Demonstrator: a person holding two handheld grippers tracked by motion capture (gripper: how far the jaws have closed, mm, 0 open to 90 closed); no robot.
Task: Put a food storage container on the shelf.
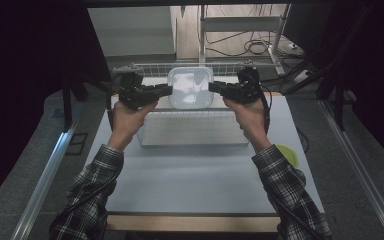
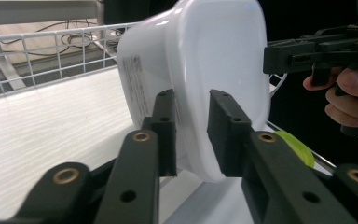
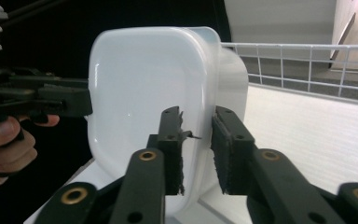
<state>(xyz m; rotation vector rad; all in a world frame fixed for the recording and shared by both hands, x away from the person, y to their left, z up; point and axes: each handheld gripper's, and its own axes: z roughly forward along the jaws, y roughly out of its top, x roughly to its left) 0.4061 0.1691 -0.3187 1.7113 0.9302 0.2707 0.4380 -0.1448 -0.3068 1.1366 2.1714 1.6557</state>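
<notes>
A white plastic tub (image 1: 190, 87) stands on its side over the wire basket (image 1: 192, 142), its open mouth turned toward me. My left gripper (image 1: 167, 91) straddles the tub's left rim and my right gripper (image 1: 212, 87) straddles its right rim. In the left gripper view the tub (image 2: 205, 56) has its wall between the jaws of the left gripper (image 2: 191, 135), with a little space beside the pads. The right gripper view has the tub (image 3: 140, 84) the same way in the right gripper (image 3: 196, 149). Both grippers are open around the rim.
The white wire basket (image 2: 51, 51) sits at the far middle of the pale table (image 1: 195, 185), its back rail (image 3: 298, 60) behind the tub. A yellow-green round object (image 1: 290, 154) lies at the table's right edge. Dark curtains flank the table, and cables lie on the floor beyond.
</notes>
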